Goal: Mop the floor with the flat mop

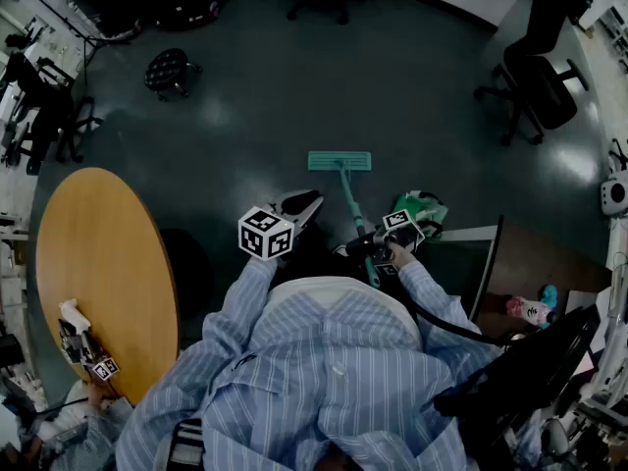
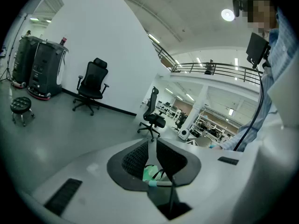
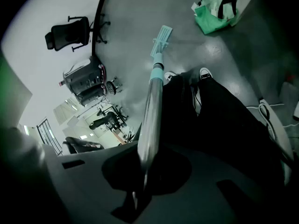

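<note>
Dark floor (image 1: 294,86) shows no readable wet trail, so how much is mopped stays unclear. The flat mop (image 1: 340,161) rests head-down at twelve o'clock from the person. The right gripper (image 1: 365,246) has its fingers clenched on the handle; the left gripper (image 1: 312,202) has its fingers slightly parted, empty.

Mop handle (image 1: 350,207) end under shirt (image 1: 334,361)

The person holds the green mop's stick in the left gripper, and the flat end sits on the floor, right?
Not quite. The stick is in the right gripper, whose jaws close on it in the right gripper view. The left gripper holds nothing. The flat end does sit on the floor.
</note>
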Tool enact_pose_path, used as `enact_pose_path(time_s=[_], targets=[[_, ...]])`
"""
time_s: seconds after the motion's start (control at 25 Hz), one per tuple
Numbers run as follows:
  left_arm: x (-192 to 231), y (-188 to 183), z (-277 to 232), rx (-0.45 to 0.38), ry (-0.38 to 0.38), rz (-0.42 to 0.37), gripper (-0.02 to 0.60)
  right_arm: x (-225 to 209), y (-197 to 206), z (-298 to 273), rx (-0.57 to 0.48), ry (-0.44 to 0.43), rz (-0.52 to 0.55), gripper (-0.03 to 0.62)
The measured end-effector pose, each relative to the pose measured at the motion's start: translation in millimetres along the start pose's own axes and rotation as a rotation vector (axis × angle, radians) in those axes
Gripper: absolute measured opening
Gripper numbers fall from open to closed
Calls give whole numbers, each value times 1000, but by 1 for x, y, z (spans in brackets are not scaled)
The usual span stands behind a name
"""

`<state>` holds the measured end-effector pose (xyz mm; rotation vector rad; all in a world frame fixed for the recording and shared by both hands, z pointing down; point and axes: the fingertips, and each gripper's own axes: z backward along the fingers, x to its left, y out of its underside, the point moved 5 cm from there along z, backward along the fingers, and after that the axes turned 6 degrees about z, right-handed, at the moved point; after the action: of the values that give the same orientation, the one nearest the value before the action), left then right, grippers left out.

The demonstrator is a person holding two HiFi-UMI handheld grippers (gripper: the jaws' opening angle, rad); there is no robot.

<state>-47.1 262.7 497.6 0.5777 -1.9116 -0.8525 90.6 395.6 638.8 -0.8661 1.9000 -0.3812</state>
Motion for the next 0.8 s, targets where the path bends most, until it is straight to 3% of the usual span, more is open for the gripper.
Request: enact_pose_path(time_s=[0.6,0.8], targets=[[12,2,5,-21,-20,69,58,10,-7,3,21,75,67,32],[10,1,2,-20,-22,72,58,11,-12,16,-6,21,17,32]])
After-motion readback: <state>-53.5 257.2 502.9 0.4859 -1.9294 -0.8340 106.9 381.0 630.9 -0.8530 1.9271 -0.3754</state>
